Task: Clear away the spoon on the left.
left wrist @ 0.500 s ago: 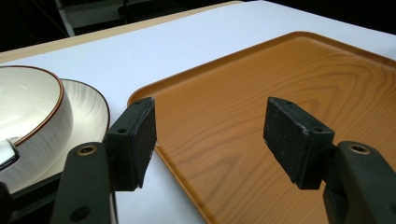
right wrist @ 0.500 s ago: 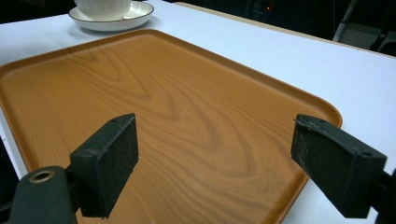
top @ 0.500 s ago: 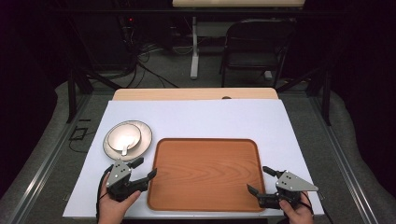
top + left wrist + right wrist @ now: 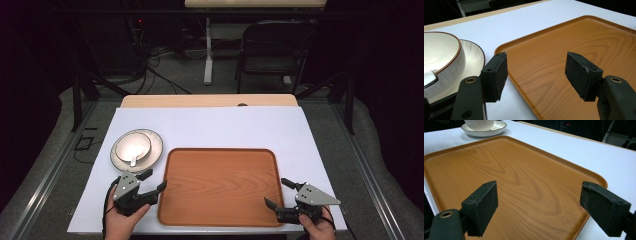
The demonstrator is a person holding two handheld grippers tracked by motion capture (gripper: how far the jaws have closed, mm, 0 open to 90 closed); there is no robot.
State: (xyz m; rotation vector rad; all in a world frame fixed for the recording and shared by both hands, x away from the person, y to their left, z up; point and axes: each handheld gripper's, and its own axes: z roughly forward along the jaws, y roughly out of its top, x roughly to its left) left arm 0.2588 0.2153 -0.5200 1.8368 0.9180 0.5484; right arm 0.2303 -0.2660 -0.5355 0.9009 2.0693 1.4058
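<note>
No movement noted since earlier frame; left gripper (image 4: 152, 180) held at tray's (image 4: 220, 185) eight o'clock, right gripper (image 4: 278, 193) at four o'clock; both jaws spread, nothing gripped.

Forearms cut off by the bottom edge of the high view, with the left hand (image 4: 121, 220) and right hand (image 4: 316, 229) partly shown. Bowl (image 4: 439, 60) cropped at the left edge of the left gripper view; object inside it (image 4: 429, 78) too cropped to identify, and too small to tell in the high view. Tray (image 4: 579, 47) cut by right and bottom edges there. Upper part of bowl (image 4: 479, 124) lost past the top of the right gripper view. Background beyond the table too dark to resolve.
</note>
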